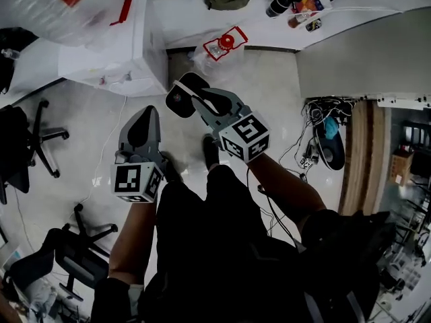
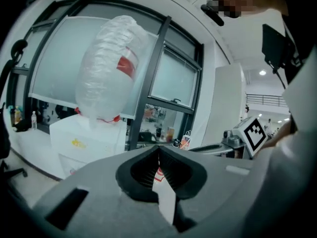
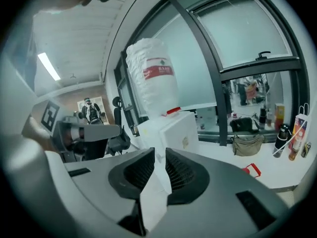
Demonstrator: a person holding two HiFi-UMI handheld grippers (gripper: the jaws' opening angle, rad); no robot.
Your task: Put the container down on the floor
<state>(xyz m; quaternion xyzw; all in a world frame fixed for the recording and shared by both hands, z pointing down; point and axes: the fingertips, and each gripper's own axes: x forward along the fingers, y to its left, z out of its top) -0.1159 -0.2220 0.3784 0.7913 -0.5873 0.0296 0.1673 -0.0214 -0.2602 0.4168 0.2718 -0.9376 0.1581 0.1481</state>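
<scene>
Clear plastic container with red trim (image 1: 221,46) sits on the pale floor (image 1: 269,93), untouched; left gripper (image 2: 158,150) jaws closed together, empty; right gripper (image 3: 158,155) jaws narrowly apart, empty

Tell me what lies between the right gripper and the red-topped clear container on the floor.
Only bare pale floor, as the head view shows: the right gripper hangs short of the container, with nothing else between them.

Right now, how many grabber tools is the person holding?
2. The left hand-held gripper sits left of centre; the right hand-held gripper is beside it, nearer the middle. No others show.
</scene>
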